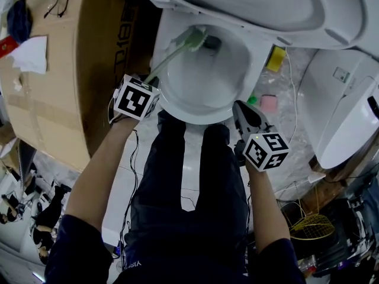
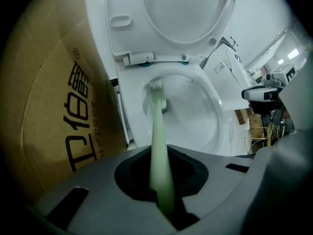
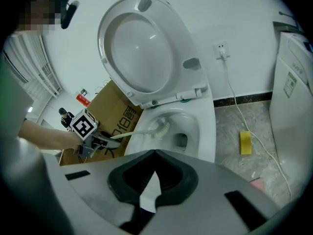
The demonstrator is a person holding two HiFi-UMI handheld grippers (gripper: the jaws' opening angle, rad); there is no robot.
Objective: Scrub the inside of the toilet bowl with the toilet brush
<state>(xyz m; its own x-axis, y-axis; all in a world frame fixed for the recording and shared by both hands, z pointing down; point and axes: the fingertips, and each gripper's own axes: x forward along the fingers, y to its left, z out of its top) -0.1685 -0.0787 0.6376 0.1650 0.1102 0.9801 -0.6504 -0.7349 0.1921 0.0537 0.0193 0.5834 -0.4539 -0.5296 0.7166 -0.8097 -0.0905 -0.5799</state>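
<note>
We are looking steeply down on a white toilet bowl [image 1: 204, 93] whose lid [image 1: 249, 5] is standing raised, with a large cardboard box [image 1: 83, 64] standing just beside it on our left.

The toilet brush [image 1: 172, 55] is reaching into the bowl from the left rim. Its pale green handle is running from our grip over the rim, and its bristle head [image 1: 192, 38] is lying against the inner wall at the back left, just beside the drain opening.

The left hand-held gripper [image 1: 149, 80] is clamping the near end of the handle; in the left gripper view the shaft is passing straight between the closed pads and on toward the bowl.

The right hand-held gripper [image 1: 240, 110] is hovering at the right of the front rim, apart from the porcelain, with its jaws drawn together on nothing.

We are judging the brush to be light, with a slim plastic shaft that is showing a slight curve and is therefore likely to flex under pressure. The smooth handle may be twisting or sliding in the pads once wet. We are recommending a firm hold across the shaft, taken somewhat nearer the head where stronger scrubbing is wanted, while the bristles are yielding softly against the hard, glazed, slippery bowl.
</note>
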